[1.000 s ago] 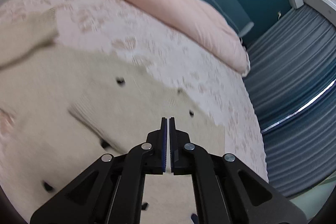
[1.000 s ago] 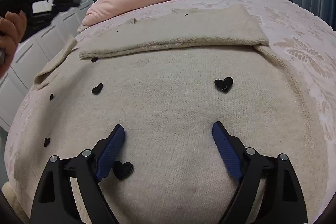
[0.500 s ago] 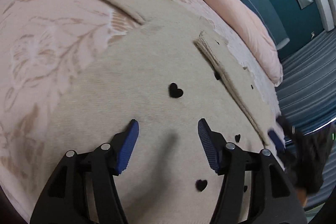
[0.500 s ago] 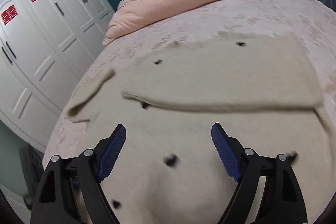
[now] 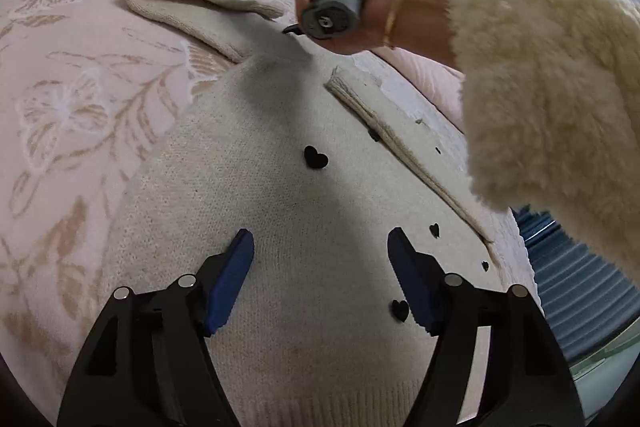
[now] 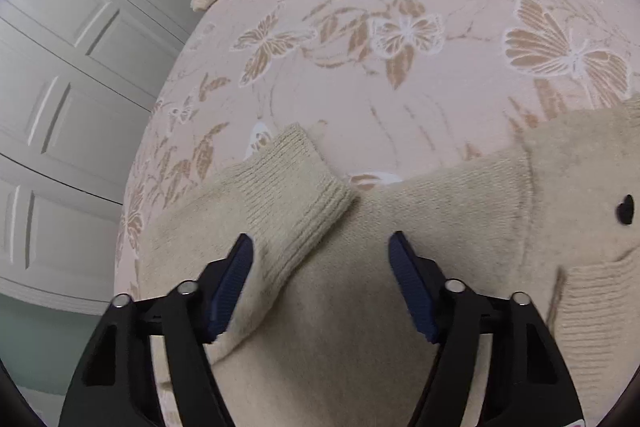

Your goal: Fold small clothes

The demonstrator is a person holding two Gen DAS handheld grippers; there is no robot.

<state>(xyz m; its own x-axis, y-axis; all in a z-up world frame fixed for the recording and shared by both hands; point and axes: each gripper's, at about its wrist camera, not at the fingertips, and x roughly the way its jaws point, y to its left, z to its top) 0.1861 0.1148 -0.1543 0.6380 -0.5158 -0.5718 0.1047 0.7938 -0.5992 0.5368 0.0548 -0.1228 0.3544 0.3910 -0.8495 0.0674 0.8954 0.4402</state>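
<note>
Cream knit sweater with small black hearts (image 5: 304, 227) spread flat on pink floral-print bed cover (image 5: 80, 115).
Left tongs (image 5: 320, 247) angled down over sweater body, jaws opening, nothing between. Right tongs (image 6: 320, 247) pitched steeply over ribbed cuff of folded-back sleeve (image 6: 296, 187), jaws closing, knit between but not pinched. Left view only: right hand (image 5: 352, 11) with gold bangle, fluffy cream sleeve (image 5: 552, 87). Right view only: white panelled wardrobe (image 6: 72, 67).

sweater (image 6: 400, 327) hem cut off by frame, sleeve (image 5: 552, 99) hides far side
</note>
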